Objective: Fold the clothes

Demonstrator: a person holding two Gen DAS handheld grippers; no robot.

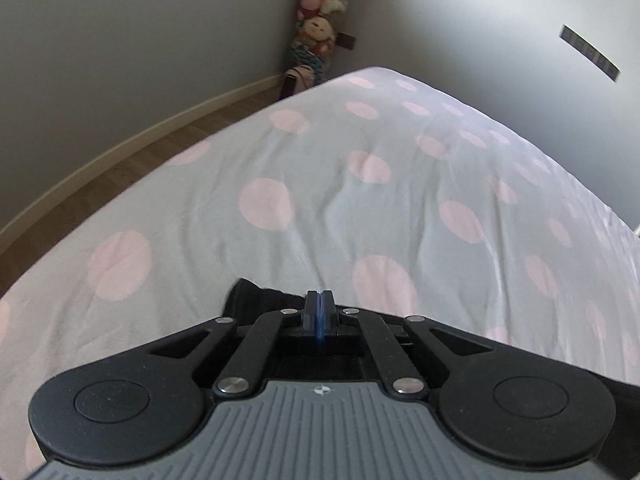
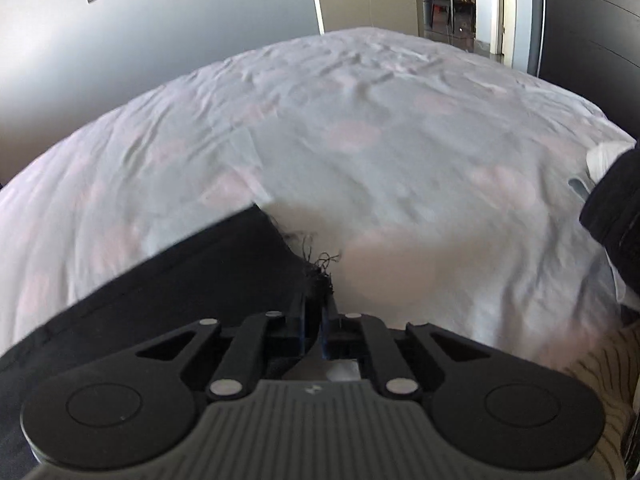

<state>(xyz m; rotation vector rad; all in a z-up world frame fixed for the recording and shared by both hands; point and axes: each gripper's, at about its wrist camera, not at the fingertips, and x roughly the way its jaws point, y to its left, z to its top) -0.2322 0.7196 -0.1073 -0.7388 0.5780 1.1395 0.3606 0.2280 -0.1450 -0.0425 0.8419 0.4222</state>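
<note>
A black garment (image 2: 192, 272) lies on the bed and stretches left from my right gripper (image 2: 318, 304), which is shut on its frayed corner (image 2: 320, 268). My left gripper (image 1: 319, 300) is shut, with black cloth (image 1: 256, 298) showing just behind and left of its fingertips; the pads look pressed together on that garment's edge. Most of the garment is hidden under the left gripper's body.
The bed (image 1: 360, 200) has a pale grey sheet with pink dots. Wooden floor (image 1: 120, 152) and a stack of plush toys (image 1: 320, 20) are in the far corner. Another dark garment (image 2: 616, 200) lies at the right bed edge. A doorway (image 2: 452, 0) is beyond the bed.
</note>
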